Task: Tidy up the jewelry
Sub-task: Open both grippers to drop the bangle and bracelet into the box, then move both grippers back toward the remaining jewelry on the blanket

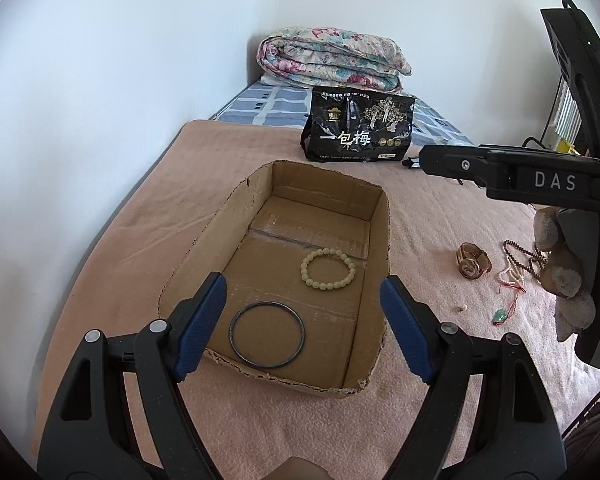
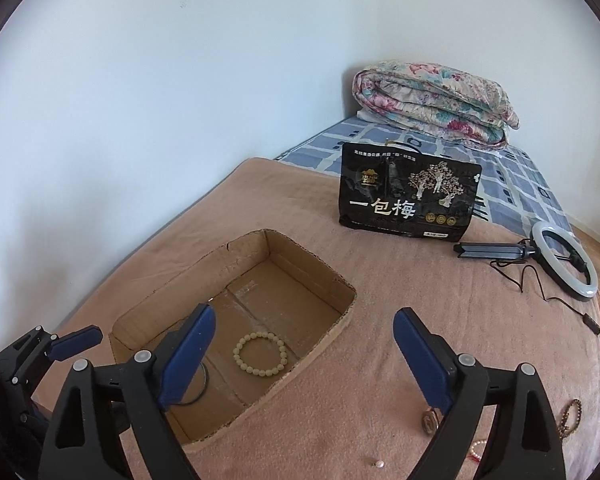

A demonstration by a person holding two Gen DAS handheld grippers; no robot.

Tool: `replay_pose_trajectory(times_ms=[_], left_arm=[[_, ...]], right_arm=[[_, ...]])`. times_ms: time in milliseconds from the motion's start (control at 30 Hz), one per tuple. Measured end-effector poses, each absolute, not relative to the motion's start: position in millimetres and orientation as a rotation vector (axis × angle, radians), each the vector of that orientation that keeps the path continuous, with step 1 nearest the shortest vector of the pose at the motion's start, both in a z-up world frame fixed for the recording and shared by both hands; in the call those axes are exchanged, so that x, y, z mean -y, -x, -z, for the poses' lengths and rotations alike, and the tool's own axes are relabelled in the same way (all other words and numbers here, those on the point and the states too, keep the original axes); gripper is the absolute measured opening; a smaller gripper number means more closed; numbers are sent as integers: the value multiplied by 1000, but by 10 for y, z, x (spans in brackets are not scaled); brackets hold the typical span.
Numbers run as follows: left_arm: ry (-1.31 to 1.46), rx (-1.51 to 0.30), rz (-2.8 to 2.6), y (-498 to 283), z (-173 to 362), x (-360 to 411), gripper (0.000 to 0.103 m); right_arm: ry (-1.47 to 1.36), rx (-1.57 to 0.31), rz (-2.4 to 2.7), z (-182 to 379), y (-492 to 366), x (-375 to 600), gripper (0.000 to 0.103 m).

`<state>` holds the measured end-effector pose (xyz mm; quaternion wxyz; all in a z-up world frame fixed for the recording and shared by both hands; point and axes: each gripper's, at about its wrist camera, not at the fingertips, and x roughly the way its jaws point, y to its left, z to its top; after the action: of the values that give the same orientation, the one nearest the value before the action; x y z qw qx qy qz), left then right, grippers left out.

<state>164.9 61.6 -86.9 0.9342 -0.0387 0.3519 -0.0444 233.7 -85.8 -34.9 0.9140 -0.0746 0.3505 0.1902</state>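
Note:
A shallow cardboard box [image 1: 376, 216] [image 2: 308, 264] lies on the pink blanket. In it lie a pale bead bracelet [image 1: 328, 269] [image 2: 261, 354] and a thin dark bangle [image 1: 266, 334] [image 2: 204, 380]. My left gripper [image 1: 304, 300] is open and empty above the box's near end. My right gripper [image 2: 304, 340] is open and empty, over the box's right edge. To the right of the box lie a gold watch [image 1: 473, 260] [image 2: 429, 422], a brown bead string [image 1: 522, 256] [image 2: 570, 416], a red cord with green pendant [image 1: 500, 314] and a small loose bead [image 1: 462, 308] [image 2: 379, 463].
A black snack bag [image 1: 358, 128] [image 2: 408, 196] stands behind the box. A ring light with tripod [image 2: 564, 260] and cable lies at the right. A folded floral quilt [image 1: 332, 60] [image 2: 432, 100] sits at the bed's far end. A wall runs along the left.

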Motion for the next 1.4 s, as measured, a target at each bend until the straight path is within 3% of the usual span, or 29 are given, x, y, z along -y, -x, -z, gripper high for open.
replay_pose_trajectory(times_ms=[67, 233, 767, 1400], left_arm=[[72, -715, 99, -1630, 846, -561, 81], [74, -699, 122, -1606, 788, -408, 81], [34, -705, 253, -1638, 775, 285, 81], [-102, -765, 495, -1705, 1073, 1335, 81]], right_arm=[[166, -707, -377, 330, -2272, 958, 101], [153, -690, -331, 275, -2139, 1288, 103], [34, -703, -126, 242, -1797, 2776, 103], [-70, -803, 106, 633, -1760, 4210, 103]])
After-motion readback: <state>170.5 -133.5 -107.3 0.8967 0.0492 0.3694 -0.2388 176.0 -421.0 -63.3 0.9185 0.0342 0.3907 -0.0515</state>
